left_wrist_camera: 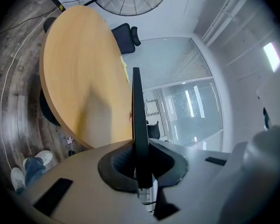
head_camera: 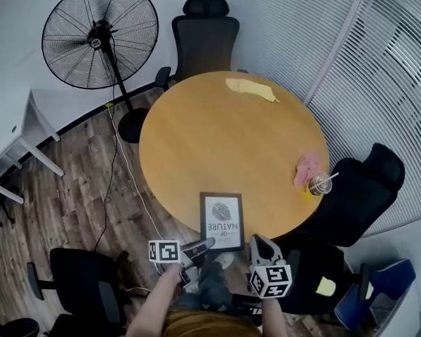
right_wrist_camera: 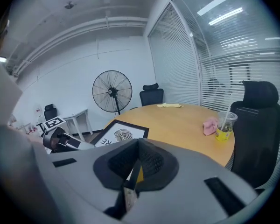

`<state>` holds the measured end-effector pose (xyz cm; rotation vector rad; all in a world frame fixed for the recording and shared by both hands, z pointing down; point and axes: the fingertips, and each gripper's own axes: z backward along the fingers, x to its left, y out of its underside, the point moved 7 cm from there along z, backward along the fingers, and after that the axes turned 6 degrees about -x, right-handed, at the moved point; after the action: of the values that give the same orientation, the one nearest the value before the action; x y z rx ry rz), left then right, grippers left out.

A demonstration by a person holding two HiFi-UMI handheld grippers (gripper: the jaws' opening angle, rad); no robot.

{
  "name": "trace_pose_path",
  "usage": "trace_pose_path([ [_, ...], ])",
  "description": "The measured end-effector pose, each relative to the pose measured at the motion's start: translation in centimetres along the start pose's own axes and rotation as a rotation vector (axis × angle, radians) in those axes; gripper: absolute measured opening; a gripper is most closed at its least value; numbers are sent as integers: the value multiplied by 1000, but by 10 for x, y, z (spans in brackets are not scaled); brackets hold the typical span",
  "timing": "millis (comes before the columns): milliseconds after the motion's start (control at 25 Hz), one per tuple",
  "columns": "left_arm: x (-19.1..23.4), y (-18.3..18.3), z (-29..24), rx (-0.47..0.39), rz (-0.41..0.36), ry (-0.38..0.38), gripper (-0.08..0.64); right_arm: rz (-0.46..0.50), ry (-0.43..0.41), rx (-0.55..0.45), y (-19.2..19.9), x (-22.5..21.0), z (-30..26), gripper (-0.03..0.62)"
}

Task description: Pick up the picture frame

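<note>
The picture frame point(head_camera: 222, 220) has a black border and a white print with a fingerprint motif. It is at the near edge of the round wooden table point(head_camera: 217, 139). My left gripper point(head_camera: 201, 246) is shut on the frame's near left corner. In the left gripper view the frame point(left_wrist_camera: 136, 120) shows edge-on as a thin dark bar clamped in the left gripper point(left_wrist_camera: 141, 174). My right gripper point(head_camera: 257, 244) is at the near right corner. In the right gripper view the frame point(right_wrist_camera: 121, 133) runs into the right gripper point(right_wrist_camera: 132, 174), which is shut on its edge.
On the table lie a yellow cloth point(head_camera: 251, 88), a pink cloth point(head_camera: 306, 167) and a plastic cup with a straw point(head_camera: 319, 183). Black office chairs point(head_camera: 205, 37) ring the table. A standing fan point(head_camera: 100, 34) is at the back left, its cable trailing across the floor. Blinds line the right wall.
</note>
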<state>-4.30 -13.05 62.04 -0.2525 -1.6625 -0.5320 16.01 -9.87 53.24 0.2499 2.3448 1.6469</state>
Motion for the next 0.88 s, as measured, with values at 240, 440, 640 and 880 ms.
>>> trace_pose_path([
  [240, -27, 3, 16, -11, -24, 66, 55, 9, 28, -61, -10, 17, 22, 12],
  [440, -42, 8, 30, -21, -46, 91, 55, 19, 44, -96, -12, 28, 39, 12],
  [640, -58, 13, 35, -22, -43, 158, 55, 23, 58, -123, -14, 35, 49, 12],
  [880, -75, 14, 51, -28, -42, 169, 55, 20, 71, -163, -20, 43, 56, 12],
])
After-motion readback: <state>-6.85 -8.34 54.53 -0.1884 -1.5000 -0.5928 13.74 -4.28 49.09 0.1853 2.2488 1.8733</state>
